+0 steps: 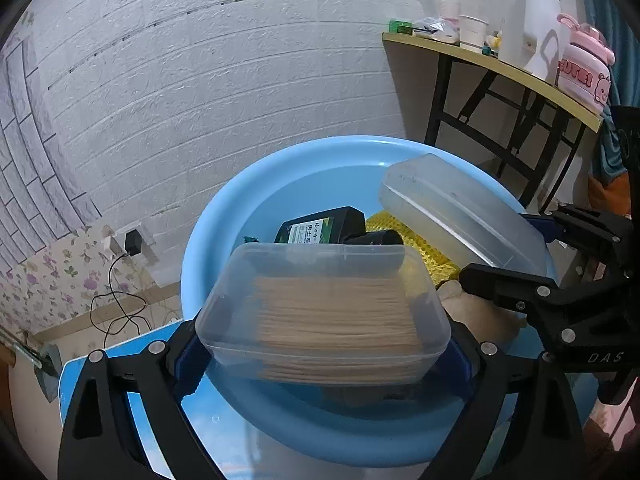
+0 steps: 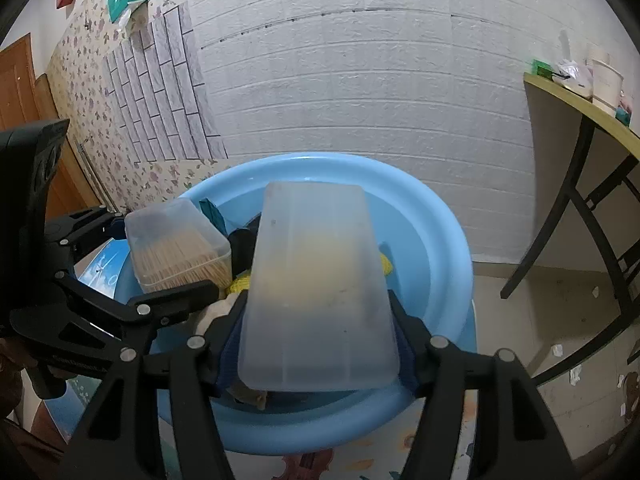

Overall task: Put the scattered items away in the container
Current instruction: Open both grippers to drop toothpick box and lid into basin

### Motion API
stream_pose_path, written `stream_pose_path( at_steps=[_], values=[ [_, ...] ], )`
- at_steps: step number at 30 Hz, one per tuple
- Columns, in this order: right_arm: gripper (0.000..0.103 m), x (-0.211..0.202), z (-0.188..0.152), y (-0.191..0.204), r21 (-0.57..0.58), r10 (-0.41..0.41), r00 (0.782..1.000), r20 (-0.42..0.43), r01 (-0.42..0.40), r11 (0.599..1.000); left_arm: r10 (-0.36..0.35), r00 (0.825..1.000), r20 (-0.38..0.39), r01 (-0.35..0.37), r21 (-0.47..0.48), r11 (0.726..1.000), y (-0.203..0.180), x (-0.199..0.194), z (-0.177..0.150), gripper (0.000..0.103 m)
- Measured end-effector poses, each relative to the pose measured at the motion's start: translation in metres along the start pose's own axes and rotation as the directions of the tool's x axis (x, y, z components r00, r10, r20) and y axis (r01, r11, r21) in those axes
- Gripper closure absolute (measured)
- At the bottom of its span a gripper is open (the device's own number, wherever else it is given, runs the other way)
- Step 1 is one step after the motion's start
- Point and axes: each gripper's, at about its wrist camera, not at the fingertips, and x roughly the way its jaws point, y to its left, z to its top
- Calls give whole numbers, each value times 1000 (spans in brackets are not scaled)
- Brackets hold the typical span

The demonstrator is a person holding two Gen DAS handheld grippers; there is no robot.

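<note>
Clear plastic box of wooden sticks (image 1: 324, 312) pinched between the left gripper (image 1: 326, 350) pads, held above the near rim of the blue basin (image 1: 208, 224). Right gripper (image 2: 320, 344) clamps a frosted empty box (image 2: 316, 292) over the same basin. Inside already: black bottle (image 1: 320, 228), yellow mesh (image 1: 424, 248), something beige. Risk: both boxes hang close, could knock on release; stick box is smooth-walled, may slip or tip and spill. Side table (image 1: 496, 68) with kettle (image 1: 528, 28) behind
</note>
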Motion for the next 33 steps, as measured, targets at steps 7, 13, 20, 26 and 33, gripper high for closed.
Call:
stream_pose_path(
  at_steps=[7, 13, 20, 26, 33],
  values=[
    [38, -6, 1, 4, 10, 1, 1000, -9, -1, 1000, 6, 1000, -2, -6, -1, 1000, -3, -12, -5, 10],
    [38, -15, -3, 8, 15, 3, 1000, -10, -3, 1000, 13, 1000, 21, -13, -6, 1000, -3, -28, -9, 10],
    [37, -27, -11, 16, -3, -13, 1000, -1, 13, 1000, 28, 999, 34, -27, -15, 1000, -2, -44, -18, 10],
    [37, -36, -17, 22, -11, -18, 1000, 5, 18, 1000, 21, 1000, 10, -20, -58, 998, 2, -54, -32, 10],
    [37, -43, -20, 31, -7, 1, 1000, -2, -1, 1000, 29, 1000, -6, -29, -128, 991, 13, -67, -47, 10]
  ],
)
